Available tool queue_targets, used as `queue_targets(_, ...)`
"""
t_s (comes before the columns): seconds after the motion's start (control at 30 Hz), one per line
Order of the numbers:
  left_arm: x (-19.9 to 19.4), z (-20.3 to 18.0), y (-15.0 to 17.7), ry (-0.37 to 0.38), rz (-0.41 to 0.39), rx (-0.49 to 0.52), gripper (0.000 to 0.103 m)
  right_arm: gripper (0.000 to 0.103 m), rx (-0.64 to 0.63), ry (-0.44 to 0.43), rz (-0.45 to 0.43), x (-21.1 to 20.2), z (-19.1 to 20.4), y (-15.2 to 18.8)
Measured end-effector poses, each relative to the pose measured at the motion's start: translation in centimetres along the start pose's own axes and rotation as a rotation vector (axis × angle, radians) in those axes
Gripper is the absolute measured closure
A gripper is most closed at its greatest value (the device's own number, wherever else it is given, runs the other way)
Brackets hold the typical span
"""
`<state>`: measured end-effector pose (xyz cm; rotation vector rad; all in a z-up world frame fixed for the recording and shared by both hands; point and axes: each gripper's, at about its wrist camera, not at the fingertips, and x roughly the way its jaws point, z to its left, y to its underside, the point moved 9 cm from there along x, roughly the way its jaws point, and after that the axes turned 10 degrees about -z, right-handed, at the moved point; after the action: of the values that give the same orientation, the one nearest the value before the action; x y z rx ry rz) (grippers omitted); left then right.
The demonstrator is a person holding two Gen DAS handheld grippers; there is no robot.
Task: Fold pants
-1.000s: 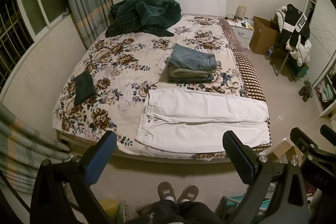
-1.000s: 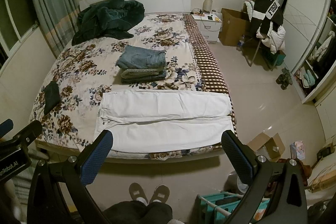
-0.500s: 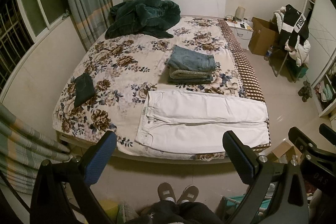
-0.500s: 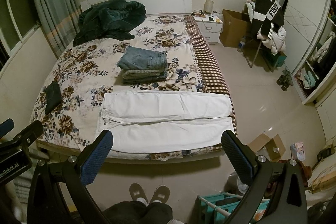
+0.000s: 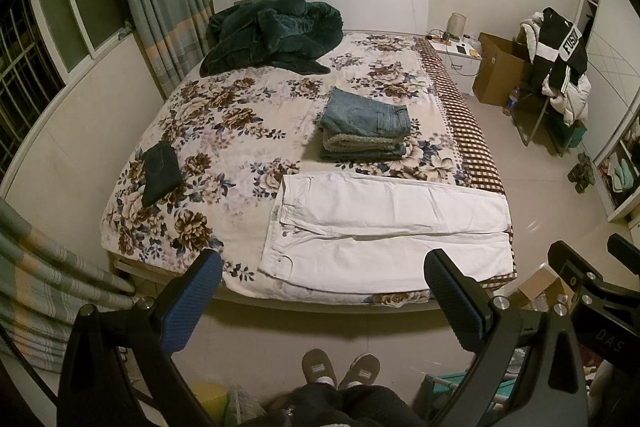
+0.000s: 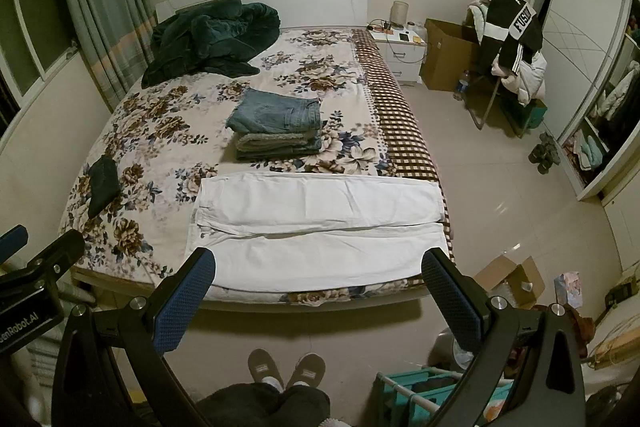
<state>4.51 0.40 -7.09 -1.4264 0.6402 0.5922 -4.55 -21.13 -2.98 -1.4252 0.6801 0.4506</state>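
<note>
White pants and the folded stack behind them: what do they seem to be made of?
White pants: likely cotton twill or white denim; matte, stiff-lying, with stitched seams. Folded stack: the top piece looks like faded blue denim with jeans seams, above a fuzzy, fleece-like layer, fibre uncertain.

Folded jeans stack [image 5: 366, 129] and green blanket [image 5: 272, 39] lie on floral bed [image 5: 224, 131].

The pants [image 5: 384, 227] are smooth white cloth. The bed [image 5: 224, 131] has soft flowery cloth. The floor [image 6: 500, 163] is shiny tile. Tool pads [image 5: 188, 307] are bumpy blue.
</note>
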Motion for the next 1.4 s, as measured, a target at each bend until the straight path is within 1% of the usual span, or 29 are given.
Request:
queue_targets(0.1, 0.0, 0.0, 0.0, -0.001, 0.000, 0.000, 0.000, 0.000, -0.001, 0.001, 0.000, 0.0, -0.1, 0.0)
queue_targets(0.17, 0.0, 0.0, 0.0, -0.001, 0.000, -0.001, 0.000, 0.000, 0.000, 0.000, 0.003, 0.0, 0.7, -0.9)
queue_targets(0.5, -0.3, -0.3, -0.2, -0.001, 0.002, -0.002, 0.000, 0.000, -0.001, 0.000, 0.002, 0.0, 0.7, -0.7)
queue_targets(0.63, -0.6, -0.5, -0.2, 0.000, 0.005, -0.002, 0.000, 0.000, -0.004, -0.003, 0.007, -0.5, 1.5, -1.4)
queue_targets(0.87, -0.6, -0.5, -0.1, 0.000, 0.005, -0.005, 0.000, 0.000, -0.003, -0.009, 0.018, 0.0, 1.7, -1.5)
queue_targets(0.9, -0.7, -0.7, -0.2, 0.002, 0.006, -0.005, 0.000, 0.000, -0.004, -0.009, 0.018, 0.5, 1.5, -1.3)
queue_targets(0.93, -0.8, -1.6, -1.0, 0.002, 0.007, -0.004, 0.000, 0.000, -0.003, -0.009, 0.018, 0.5, 1.5, -1.3)
queue_targets(1.1, -0.7, -1.5, -1.2, -0.009, -0.005, -0.008, 0.000, 0.000, 0.000, -0.007, 0.020, 0.6, 1.6, -1.2)
queue_targets(1.23, 0.8, -1.4, -2.1, -0.065, -0.019, -0.020, 0.000, 0.000, 0.012, 0.004, 0.030, 5.1, -0.3, -0.4)
queue_targets(1.4, 6.7, -0.6, -3.2, -0.137, 0.001, -0.029, 0.000, 0.000, 0.035, 0.038, 0.045, 10.2, -2.1, -0.9)
